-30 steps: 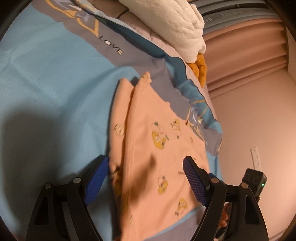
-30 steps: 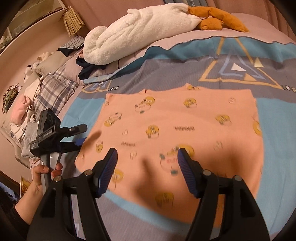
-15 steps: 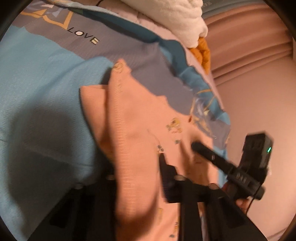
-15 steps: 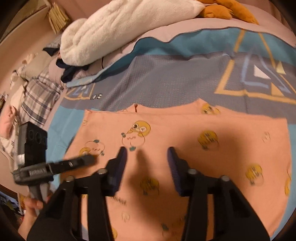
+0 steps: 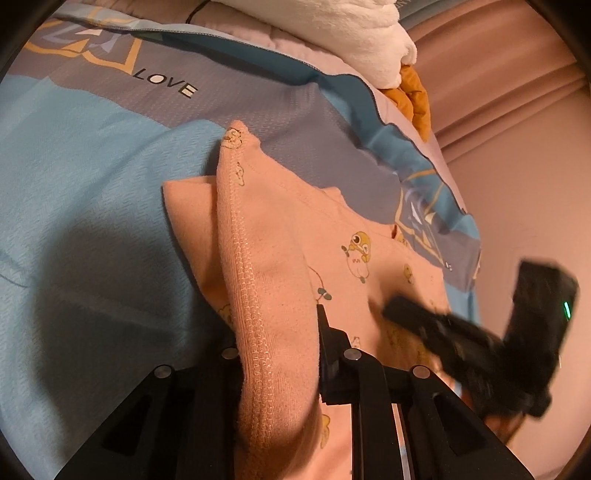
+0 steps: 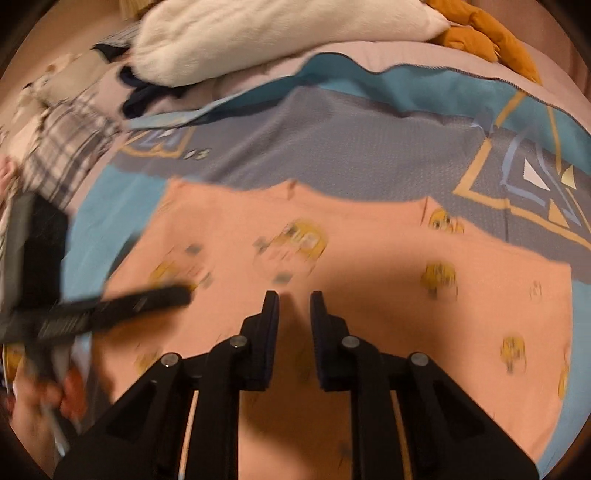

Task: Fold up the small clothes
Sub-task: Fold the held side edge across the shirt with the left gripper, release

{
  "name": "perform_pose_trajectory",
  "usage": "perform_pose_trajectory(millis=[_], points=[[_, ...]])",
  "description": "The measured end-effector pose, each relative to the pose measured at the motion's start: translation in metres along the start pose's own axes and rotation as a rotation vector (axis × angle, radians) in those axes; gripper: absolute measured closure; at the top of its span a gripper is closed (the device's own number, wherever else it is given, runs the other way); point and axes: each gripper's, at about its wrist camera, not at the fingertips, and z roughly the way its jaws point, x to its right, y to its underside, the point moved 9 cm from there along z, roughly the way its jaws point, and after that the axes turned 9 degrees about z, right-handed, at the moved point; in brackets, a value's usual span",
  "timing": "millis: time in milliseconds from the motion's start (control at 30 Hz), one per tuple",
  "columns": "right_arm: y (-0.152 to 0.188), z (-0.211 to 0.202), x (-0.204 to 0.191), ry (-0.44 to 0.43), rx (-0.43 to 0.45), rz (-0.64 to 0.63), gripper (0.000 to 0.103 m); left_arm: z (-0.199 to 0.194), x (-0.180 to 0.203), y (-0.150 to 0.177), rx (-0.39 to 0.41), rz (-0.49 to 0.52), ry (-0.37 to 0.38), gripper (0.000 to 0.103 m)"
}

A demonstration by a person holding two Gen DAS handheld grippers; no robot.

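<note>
A peach garment with yellow chick prints (image 5: 351,266) lies on the blue and grey bedspread (image 5: 81,177). My left gripper (image 5: 275,332) is shut on the garment's stitched hem edge, which rises in a fold between the fingers. In the right wrist view the garment (image 6: 369,258) spreads flat and blurred. My right gripper (image 6: 293,299) hovers over its near middle with the jaws nearly together and a narrow gap; whether it pinches cloth I cannot tell. The right gripper also shows blurred in the left wrist view (image 5: 424,317), and the left one in the right wrist view (image 6: 177,295).
A white plush pillow (image 6: 280,33) and an orange plush toy (image 6: 487,40) lie at the far edge of the bed. Plaid and dark clothes (image 6: 66,140) pile at the far left. A pink curtain and wall (image 5: 517,129) stand to the right of the bed.
Both grippers were wide open over the garment. The left one has closed on the hem edge and lifted it. The right one has narrowed its jaws and moved forward over the cloth.
</note>
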Motion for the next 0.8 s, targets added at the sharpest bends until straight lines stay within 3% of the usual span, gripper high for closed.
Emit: perform_pose_trajectory(millis=[267, 367, 500, 633, 700, 767, 800], points=[[0.076, -0.015, -0.009, 0.031, -0.094, -0.11, 0.085, 0.001, 0.003, -0.001, -0.007, 0.006, -0.027, 0.084], [0.081, -0.015, -0.01, 0.032, -0.096, -0.134, 0.084, -0.002, 0.009, -0.003, -0.01, 0.015, -0.051, 0.086], [0.057, -0.035, -0.002, -0.163, -0.057, 0.06, 0.082, -0.01, 0.03, -0.012, -0.003, 0.068, -0.076, 0.087], [0.026, -0.042, 0.027, -0.291, 0.01, 0.287, 0.077, -0.011, 0.061, -0.018, -0.018, 0.145, -0.102, 0.087], [0.017, -0.044, 0.041, -0.384, 0.026, 0.403, 0.07, -0.008, 0.078, -0.018, -0.027, 0.185, -0.113, 0.087], [0.011, -0.043, 0.056, -0.47, 0.034, 0.521, 0.045, -0.001, 0.097, -0.017, -0.043, 0.217, -0.116, 0.087], [0.011, -0.042, 0.06, -0.499, 0.032, 0.561, 0.04, 0.004, 0.107, -0.016, -0.055, 0.232, -0.121, 0.087]])
